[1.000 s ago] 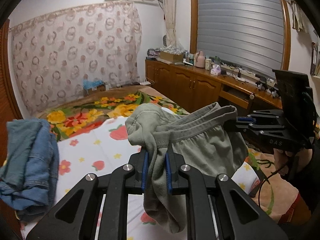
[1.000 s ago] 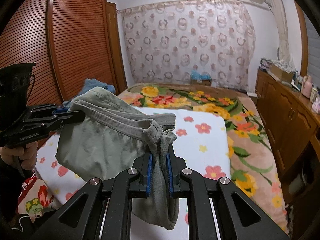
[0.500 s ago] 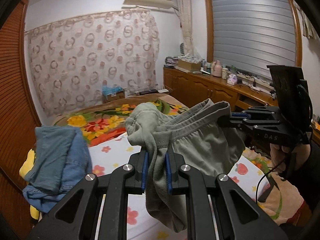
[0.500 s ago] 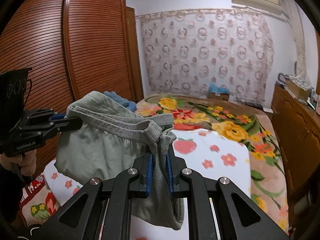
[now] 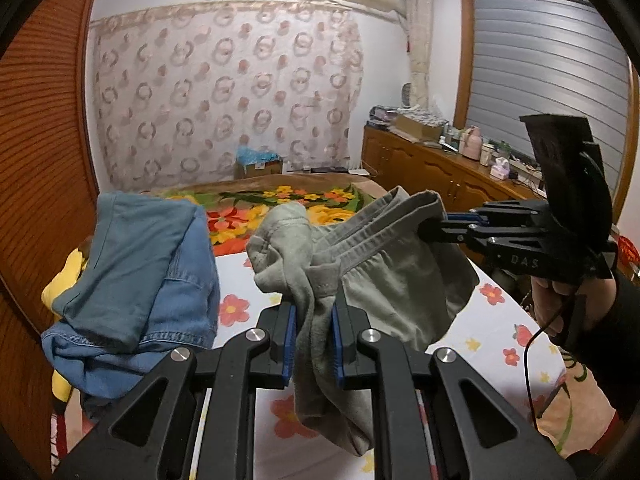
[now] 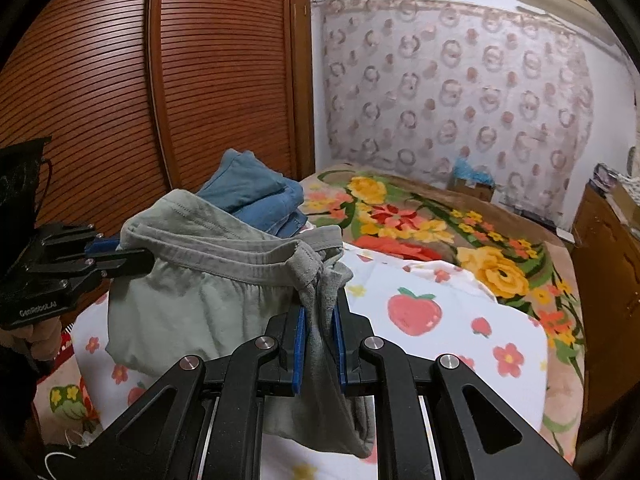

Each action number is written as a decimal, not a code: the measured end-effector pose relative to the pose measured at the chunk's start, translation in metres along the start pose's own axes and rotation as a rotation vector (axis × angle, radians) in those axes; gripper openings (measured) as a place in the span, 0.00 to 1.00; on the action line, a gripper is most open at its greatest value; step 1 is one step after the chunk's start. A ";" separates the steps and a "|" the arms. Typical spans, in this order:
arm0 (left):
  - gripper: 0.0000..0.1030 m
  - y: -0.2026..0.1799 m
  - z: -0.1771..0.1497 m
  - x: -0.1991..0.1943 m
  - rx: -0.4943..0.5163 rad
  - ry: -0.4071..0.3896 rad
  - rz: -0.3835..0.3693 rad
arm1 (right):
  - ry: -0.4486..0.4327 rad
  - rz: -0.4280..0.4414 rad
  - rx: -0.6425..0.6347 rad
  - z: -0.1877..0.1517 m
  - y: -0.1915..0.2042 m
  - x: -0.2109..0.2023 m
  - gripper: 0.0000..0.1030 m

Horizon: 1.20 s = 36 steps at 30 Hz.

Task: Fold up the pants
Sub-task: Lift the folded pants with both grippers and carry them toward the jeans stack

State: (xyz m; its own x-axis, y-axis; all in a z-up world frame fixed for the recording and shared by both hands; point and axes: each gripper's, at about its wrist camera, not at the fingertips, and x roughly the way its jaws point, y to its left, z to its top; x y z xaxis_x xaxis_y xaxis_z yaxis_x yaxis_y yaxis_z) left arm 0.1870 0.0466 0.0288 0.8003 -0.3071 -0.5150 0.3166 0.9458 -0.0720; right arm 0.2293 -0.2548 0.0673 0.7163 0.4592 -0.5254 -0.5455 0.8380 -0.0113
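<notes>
Grey-green pants (image 5: 392,292) hang in the air above the bed, stretched by the waistband between both grippers. In the left wrist view my left gripper (image 5: 314,340) is shut on one bunched end of the waistband, and cloth droops below its blue pads. My right gripper (image 5: 440,228) pinches the other end at the right, with a hand on its handle. In the right wrist view the right gripper (image 6: 320,340) is shut on its end of the pants (image 6: 192,304). The left gripper (image 6: 120,256) grips the far end at the left.
A pile of blue denim clothes (image 5: 136,280) lies on the bed by the slatted wooden wardrobe (image 6: 100,80). A white strawberry-print sheet (image 6: 440,320) covers the near bed and a floral blanket (image 6: 420,220) lies behind it. A wooden cabinet (image 5: 432,168) runs along the right wall.
Both grippers have carried the stretched pants sideways toward the denim pile and the wardrobe, which now appear larger and nearer. Both grips on the waistband are unchanged.
</notes>
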 end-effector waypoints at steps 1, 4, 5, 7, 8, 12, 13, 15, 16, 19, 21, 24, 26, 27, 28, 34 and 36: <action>0.15 0.003 0.001 0.001 -0.003 -0.001 0.006 | 0.001 0.005 0.000 0.005 -0.001 0.004 0.12; 0.15 0.015 0.005 0.003 -0.006 -0.012 0.035 | 0.001 0.019 -0.005 0.020 -0.005 0.019 0.12; 0.15 0.019 0.005 0.004 -0.008 -0.013 0.040 | 0.002 0.026 -0.011 0.025 -0.006 0.024 0.12; 0.15 0.029 0.007 0.005 -0.016 -0.017 0.057 | 0.003 0.031 -0.028 0.036 -0.008 0.040 0.12; 0.15 0.034 0.009 0.005 -0.020 -0.018 0.065 | 0.004 0.034 -0.032 0.043 -0.009 0.047 0.12; 0.15 0.049 0.014 0.002 -0.022 -0.036 0.096 | -0.004 0.055 -0.035 0.057 -0.011 0.070 0.12; 0.15 0.053 0.017 0.001 -0.025 -0.042 0.107 | -0.007 0.058 -0.038 0.062 -0.011 0.074 0.12; 0.15 0.059 0.018 -0.003 -0.026 -0.054 0.119 | -0.016 0.060 -0.052 0.073 -0.010 0.083 0.12; 0.15 0.062 0.019 -0.004 -0.031 -0.059 0.127 | -0.022 0.062 -0.059 0.077 -0.009 0.087 0.12; 0.15 0.074 0.021 -0.007 -0.050 -0.071 0.143 | -0.041 0.069 -0.079 0.091 -0.004 0.098 0.12; 0.15 0.083 0.024 -0.008 -0.059 -0.078 0.159 | -0.048 0.073 -0.093 0.098 0.000 0.107 0.12; 0.15 0.091 0.024 -0.011 -0.073 -0.086 0.175 | -0.051 0.075 -0.106 0.104 0.006 0.122 0.12; 0.15 0.099 0.023 -0.010 -0.083 -0.084 0.189 | -0.050 0.077 -0.111 0.107 0.010 0.133 0.12; 0.15 0.102 0.021 -0.009 -0.084 -0.081 0.201 | -0.049 0.078 -0.114 0.107 0.009 0.137 0.12; 0.15 0.106 0.022 -0.007 -0.085 -0.079 0.212 | -0.047 0.078 -0.118 0.109 0.012 0.144 0.12; 0.15 0.127 0.014 0.001 -0.121 -0.066 0.244 | -0.036 0.073 -0.145 0.125 0.023 0.185 0.12; 0.15 0.132 0.011 0.003 -0.134 -0.066 0.253 | -0.032 0.074 -0.157 0.131 0.027 0.197 0.12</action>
State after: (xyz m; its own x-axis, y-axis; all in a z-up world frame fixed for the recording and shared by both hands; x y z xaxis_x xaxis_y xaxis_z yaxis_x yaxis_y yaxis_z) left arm 0.2362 0.1694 0.0271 0.8781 -0.0613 -0.4745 0.0357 0.9974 -0.0628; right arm 0.4124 -0.1033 0.0752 0.6839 0.5292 -0.5023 -0.6567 0.7464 -0.1078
